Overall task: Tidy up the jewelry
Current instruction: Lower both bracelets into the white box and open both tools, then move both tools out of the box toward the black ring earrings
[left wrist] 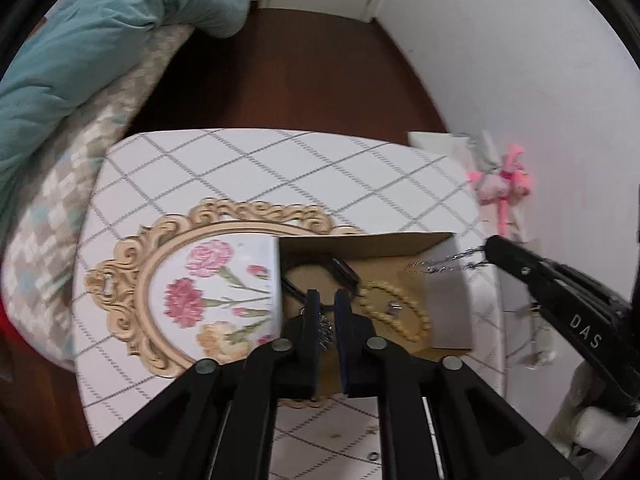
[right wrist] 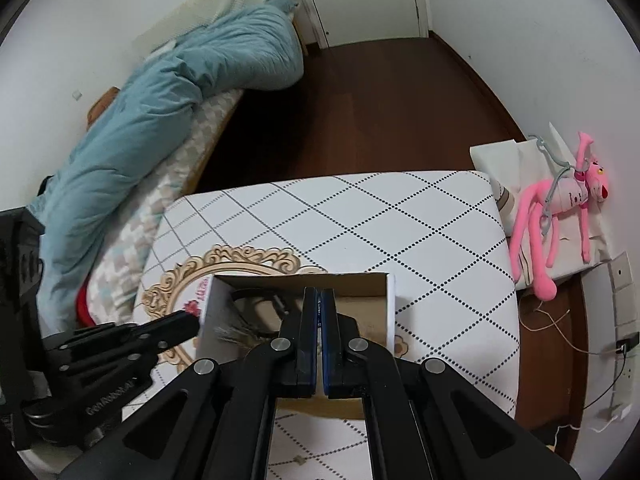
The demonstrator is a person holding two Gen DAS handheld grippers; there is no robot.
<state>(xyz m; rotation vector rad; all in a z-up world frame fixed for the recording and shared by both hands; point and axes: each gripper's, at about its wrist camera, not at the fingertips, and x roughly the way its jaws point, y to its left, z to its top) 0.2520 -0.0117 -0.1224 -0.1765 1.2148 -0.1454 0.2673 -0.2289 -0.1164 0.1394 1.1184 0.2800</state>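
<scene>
An open cardboard box (left wrist: pixel 416 242) stands on the quilted white table; it also shows in the right wrist view (right wrist: pixel 390 304). Inside lie a black watch (left wrist: pixel 340 270) and a beige bead bracelet (left wrist: pixel 400 312). My left gripper (left wrist: pixel 325 300) hovers over the box, jaws a small gap apart, with a silvery tangled piece (left wrist: pixel 325 330) between its fingers. My right gripper (right wrist: pixel 319 300) is shut above the box; in the left wrist view its tip (left wrist: pixel 494 250) holds a thin silver chain (left wrist: pixel 444 266) that hangs over the box's right edge.
An ornate cream frame with a flower picture (left wrist: pixel 208 292) lies under the box's left side. A bed with a teal duvet (right wrist: pixel 168 100) stands left of the table. A pink plush toy (right wrist: pixel 560 208) lies on a side surface at the right. Dark wooden floor is beyond.
</scene>
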